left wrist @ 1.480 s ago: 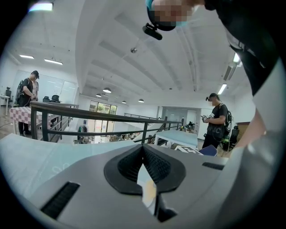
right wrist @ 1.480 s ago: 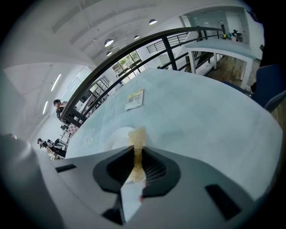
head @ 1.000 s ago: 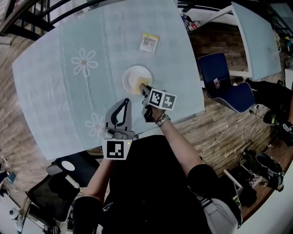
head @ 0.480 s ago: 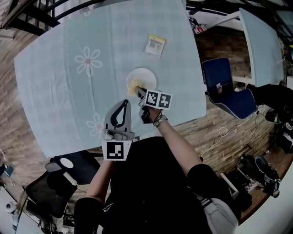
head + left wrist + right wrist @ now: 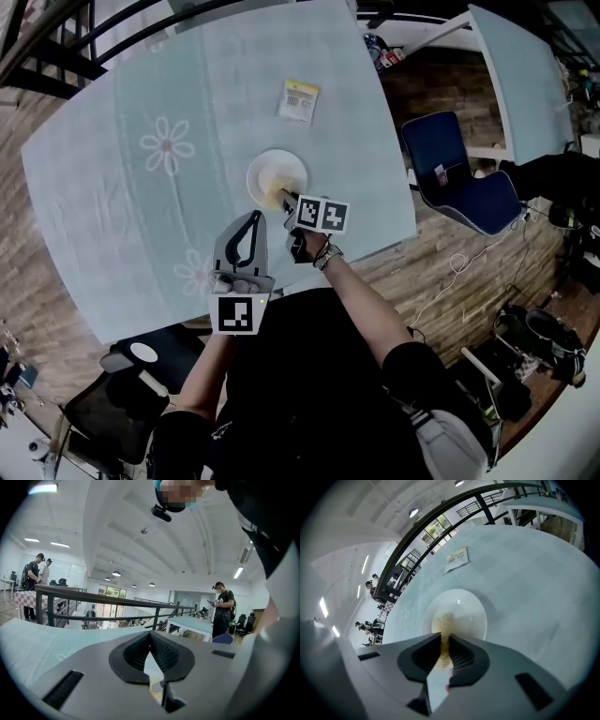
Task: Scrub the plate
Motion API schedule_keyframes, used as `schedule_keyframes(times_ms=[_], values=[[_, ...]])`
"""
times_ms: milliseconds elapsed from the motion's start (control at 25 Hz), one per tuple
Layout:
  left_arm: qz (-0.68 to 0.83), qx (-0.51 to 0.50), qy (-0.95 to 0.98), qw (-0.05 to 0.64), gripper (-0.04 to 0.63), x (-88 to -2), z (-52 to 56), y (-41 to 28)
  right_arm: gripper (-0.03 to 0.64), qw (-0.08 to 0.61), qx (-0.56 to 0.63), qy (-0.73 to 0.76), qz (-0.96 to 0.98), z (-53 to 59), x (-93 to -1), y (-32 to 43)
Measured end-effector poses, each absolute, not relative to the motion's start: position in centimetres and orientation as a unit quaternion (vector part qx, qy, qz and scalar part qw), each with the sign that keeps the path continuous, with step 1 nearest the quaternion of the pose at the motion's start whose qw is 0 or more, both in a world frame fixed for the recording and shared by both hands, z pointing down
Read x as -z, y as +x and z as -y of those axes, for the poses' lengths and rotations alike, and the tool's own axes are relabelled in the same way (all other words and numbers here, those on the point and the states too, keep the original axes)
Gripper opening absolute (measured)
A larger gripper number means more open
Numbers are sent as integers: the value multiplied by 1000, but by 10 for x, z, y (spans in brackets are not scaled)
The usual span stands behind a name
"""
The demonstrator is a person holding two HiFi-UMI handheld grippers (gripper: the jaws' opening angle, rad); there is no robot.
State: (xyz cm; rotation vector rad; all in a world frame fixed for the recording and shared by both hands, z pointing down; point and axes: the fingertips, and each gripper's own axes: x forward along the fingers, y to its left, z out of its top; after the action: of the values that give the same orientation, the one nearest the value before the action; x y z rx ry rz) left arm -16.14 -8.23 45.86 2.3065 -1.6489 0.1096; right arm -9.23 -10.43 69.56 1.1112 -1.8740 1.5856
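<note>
Nearest, low over the near edge of the surface (image 5: 131,220): left tongs (image 5: 150,637), pinched tip to tip, gripping nothing. Just ahead and to their right: right tongs (image 5: 443,641), clamped on a yellowish scrub pad (image 5: 445,625). Pad's long axis in line with those jaws, pointing straight away from them. Just past the right tongs' tips: a round white plate (image 5: 468,606), upright on the surface, with the pad's far end down in its bowl. Beyond the plate, well apart from the right tongs: a flat packet (image 5: 456,558) with a yellow-edged label, print too small to read. Far left of both tongs: a flower print (image 5: 166,145) on the pale blue cloth.
</note>
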Motion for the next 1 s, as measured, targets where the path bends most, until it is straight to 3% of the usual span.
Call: schedule_keyframes(times_ms=[680,1000], values=[[555,-42,821,126,9,-448,57,-145,51,229,-537,475,659,104,-689,-37],[550,-39,826,114,9,-441,43,-137,51,265,-439,502,696,104,-665,-24]])
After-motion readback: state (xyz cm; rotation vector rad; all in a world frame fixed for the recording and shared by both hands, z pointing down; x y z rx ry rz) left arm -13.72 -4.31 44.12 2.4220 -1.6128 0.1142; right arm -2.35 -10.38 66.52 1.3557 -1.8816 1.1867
